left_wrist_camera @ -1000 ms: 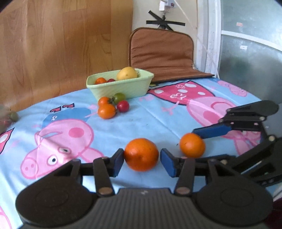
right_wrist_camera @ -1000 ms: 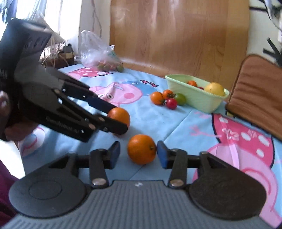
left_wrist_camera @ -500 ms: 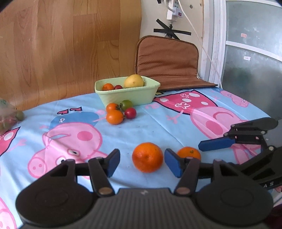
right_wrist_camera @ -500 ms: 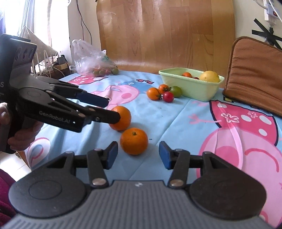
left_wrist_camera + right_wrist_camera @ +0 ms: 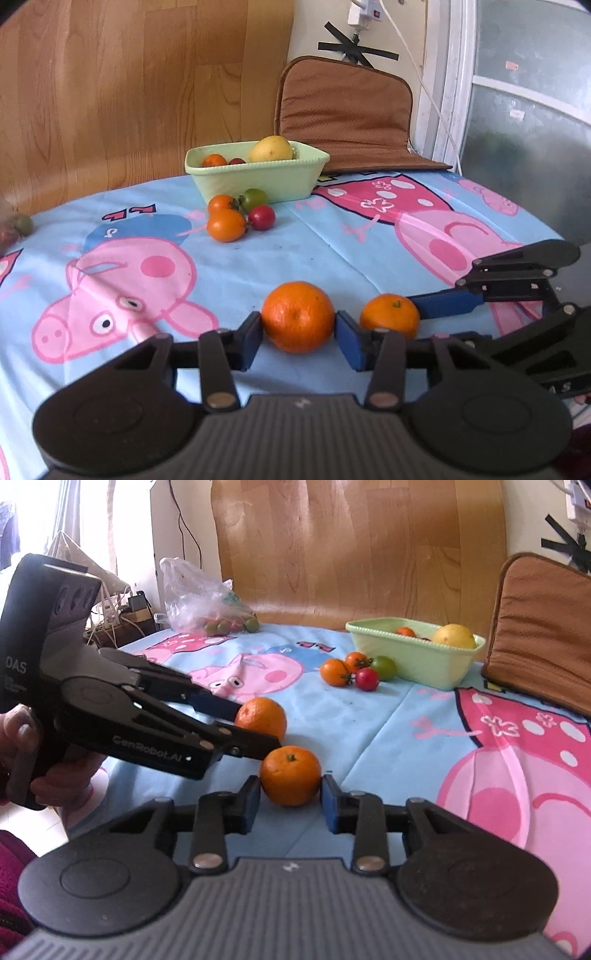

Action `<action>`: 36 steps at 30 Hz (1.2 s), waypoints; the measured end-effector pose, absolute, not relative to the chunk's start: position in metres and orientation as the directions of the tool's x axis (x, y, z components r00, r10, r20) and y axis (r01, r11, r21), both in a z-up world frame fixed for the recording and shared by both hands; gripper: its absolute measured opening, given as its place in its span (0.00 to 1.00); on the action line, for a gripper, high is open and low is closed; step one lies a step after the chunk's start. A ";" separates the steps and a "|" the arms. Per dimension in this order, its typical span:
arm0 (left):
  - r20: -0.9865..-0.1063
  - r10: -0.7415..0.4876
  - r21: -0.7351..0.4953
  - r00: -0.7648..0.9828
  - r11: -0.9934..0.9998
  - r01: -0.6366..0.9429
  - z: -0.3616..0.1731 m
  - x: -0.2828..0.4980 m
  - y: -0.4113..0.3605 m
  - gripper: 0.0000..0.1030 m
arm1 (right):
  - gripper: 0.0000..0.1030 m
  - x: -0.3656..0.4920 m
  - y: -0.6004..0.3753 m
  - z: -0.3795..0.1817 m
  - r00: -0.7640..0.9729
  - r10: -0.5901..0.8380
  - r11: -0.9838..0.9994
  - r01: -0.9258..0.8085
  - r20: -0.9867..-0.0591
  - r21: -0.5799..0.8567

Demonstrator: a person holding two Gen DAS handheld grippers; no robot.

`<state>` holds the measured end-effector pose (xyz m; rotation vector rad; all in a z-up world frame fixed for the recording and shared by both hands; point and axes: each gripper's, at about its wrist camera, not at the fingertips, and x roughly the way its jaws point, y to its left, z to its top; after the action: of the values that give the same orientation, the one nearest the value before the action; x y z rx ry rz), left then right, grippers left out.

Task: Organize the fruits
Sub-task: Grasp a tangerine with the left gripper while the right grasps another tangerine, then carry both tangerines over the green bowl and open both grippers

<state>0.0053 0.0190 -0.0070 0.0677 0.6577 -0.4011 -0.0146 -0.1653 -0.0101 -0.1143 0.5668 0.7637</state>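
Note:
Two oranges lie on the Peppa Pig tablecloth. My left gripper [image 5: 298,332] has its blue pads against the sides of the larger orange [image 5: 297,316], which rests on the cloth. My right gripper [image 5: 290,799] is shut on the smaller orange [image 5: 290,776], also low on the cloth; that orange also shows in the left wrist view [image 5: 389,315]. In the right wrist view the left gripper [image 5: 255,723] reaches in from the left around the larger orange [image 5: 263,718]. A green bowl [image 5: 258,177] at the back holds a lemon [image 5: 271,148] and small tomatoes.
Several small tomatoes [image 5: 236,216] lie in front of the bowl. A brown cushion [image 5: 347,118] leans at the back right. A plastic bag of fruit [image 5: 207,602] sits at the table's far left. Wooden panels stand behind the table.
Both grippers were open around their oranges half a second ago; now both have closed onto them. The oranges still sit on the cloth.

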 end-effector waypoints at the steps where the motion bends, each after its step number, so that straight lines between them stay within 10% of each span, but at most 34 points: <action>1: -0.606 -0.341 -0.065 0.719 0.922 0.383 -0.006 0.007 0.020 0.41 | 0.36 -0.013 -0.166 -0.009 0.582 0.623 0.725 -0.681 -0.523 0.106; 36: -0.543 -0.295 -0.103 0.786 0.953 0.286 0.038 0.204 0.022 0.50 | 0.45 0.171 -0.186 0.021 0.812 0.446 0.895 -0.412 -0.377 0.170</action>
<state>0.2043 0.0224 0.0379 -0.0153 0.5882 -0.3131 0.1713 -0.1857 0.0205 0.0820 0.4220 0.4584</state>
